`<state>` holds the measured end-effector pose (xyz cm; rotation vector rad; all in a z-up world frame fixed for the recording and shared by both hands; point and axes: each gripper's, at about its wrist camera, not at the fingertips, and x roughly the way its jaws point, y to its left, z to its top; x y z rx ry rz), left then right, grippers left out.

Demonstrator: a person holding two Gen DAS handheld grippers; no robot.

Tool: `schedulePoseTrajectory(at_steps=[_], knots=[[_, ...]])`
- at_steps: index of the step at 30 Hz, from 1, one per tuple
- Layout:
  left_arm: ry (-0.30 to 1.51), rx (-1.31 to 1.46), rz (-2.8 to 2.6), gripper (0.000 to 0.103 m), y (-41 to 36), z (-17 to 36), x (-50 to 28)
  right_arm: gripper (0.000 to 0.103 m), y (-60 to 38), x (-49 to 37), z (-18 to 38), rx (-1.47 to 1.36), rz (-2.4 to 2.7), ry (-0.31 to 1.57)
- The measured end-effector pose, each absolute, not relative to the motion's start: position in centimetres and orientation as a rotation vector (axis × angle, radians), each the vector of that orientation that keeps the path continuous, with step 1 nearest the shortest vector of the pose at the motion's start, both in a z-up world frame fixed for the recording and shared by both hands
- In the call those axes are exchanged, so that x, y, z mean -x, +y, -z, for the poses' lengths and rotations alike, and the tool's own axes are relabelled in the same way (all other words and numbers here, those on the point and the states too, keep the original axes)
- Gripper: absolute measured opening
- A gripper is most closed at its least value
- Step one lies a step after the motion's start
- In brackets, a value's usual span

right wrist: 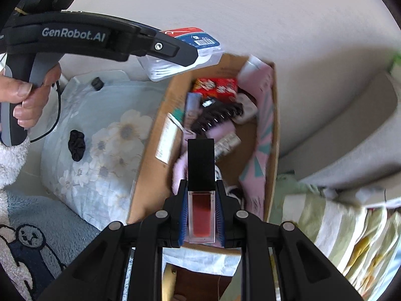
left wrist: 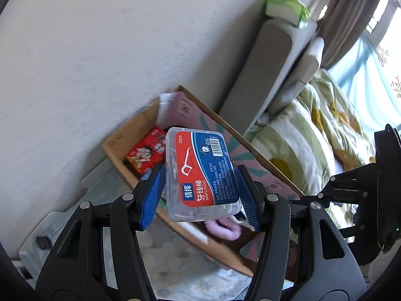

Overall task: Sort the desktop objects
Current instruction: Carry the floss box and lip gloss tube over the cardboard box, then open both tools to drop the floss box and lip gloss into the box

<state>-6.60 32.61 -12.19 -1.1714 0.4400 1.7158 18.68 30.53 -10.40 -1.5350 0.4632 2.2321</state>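
A clear plastic dental floss box (left wrist: 201, 175) with a red and blue label sits between the blue pads of my left gripper (left wrist: 200, 195), which is shut on it above an open cardboard box (left wrist: 253, 148). From the right wrist view the same floss box (right wrist: 190, 50) hangs over the far left corner of the cardboard box (right wrist: 153, 155). My right gripper (right wrist: 201, 215) is shut on a red lip gloss tube with a black cap (right wrist: 201, 188), held over the near end of the cardboard box. Inside lie a red packet (right wrist: 215, 86), a black hair clip (right wrist: 215, 118) and pink items.
A floral pillow (right wrist: 100, 150) with a black scrunchie (right wrist: 76, 145) lies left of the cardboard box. A hand (right wrist: 27, 95) grips the left tool's handle. A grey headboard (left wrist: 265, 75) with a green tissue pack (left wrist: 285, 7) and a striped quilt (left wrist: 313, 138) lie to the right.
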Motion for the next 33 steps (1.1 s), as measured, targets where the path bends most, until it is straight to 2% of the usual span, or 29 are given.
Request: schedulePoseTrajectory(at_steps=[16,30,31,33], knots=[[0.547,1.198,-1.695,0.054,35.7,15.8,5.0,0.018,32.0,-19.1,13.0,1.519,-2.238,0.564],[0.541,1.218,-1.723,0.055,35.7,16.2,5.4,0.018,32.5,-18.6,13.6,1.532,-2.258,0.565],[0.537,1.229,-1.721,0.055,35.7,16.2,5.5,0.018,32.6,-18.5,13.6,1.531,-2.256,0.564],[0.506,1.275,-1.704,0.069,35.8,16.4,5.8,0.019,32.7,-18.5,13.7,1.516,-2.255,0.568]])
